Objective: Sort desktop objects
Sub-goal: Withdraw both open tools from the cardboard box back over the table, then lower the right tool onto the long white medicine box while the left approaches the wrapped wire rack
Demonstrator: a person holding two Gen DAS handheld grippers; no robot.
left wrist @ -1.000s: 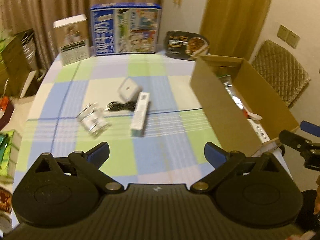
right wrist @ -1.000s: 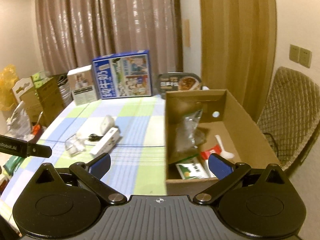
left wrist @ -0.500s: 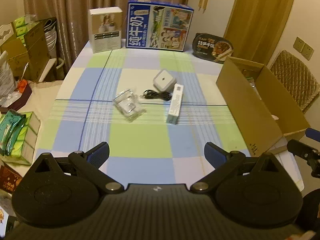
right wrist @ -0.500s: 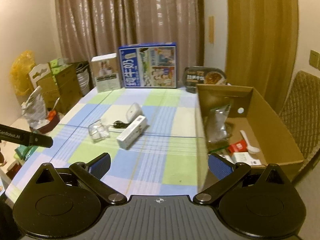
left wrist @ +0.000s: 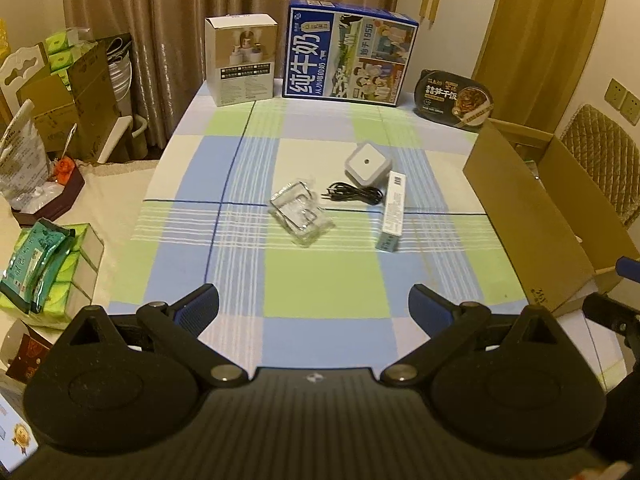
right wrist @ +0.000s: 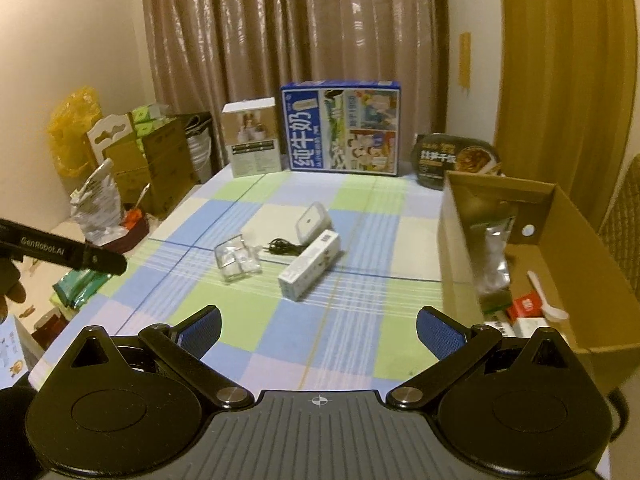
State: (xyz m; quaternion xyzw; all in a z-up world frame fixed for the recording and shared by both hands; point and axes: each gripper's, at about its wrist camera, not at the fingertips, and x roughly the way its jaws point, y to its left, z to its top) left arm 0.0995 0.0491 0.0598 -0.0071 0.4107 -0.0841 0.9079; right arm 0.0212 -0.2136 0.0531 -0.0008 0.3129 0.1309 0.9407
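Left gripper (left wrist: 314,304): blue-padded jaws spread wide, empty, hovering over the near table edge. Right gripper (right wrist: 319,326): likewise wide apart, empty. Mid-cloth cluster awaiting sorting: clear plastic case (left wrist: 301,215), coiled black cable (left wrist: 354,195), white square charger (left wrist: 365,164), long white carton (left wrist: 392,211). Brown cardboard box (right wrist: 560,216), the likely sorting bin, stands at the right edge, partly filled.

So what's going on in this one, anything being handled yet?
Nothing is held. Both the left gripper and right gripper hang open above the near edge of the checked table. Four loose items lie mid-table: a clear plastic case, a black cable, a white square charger and a long white box. The cardboard box on the right already holds a foil bag, a white spoon and some packets.
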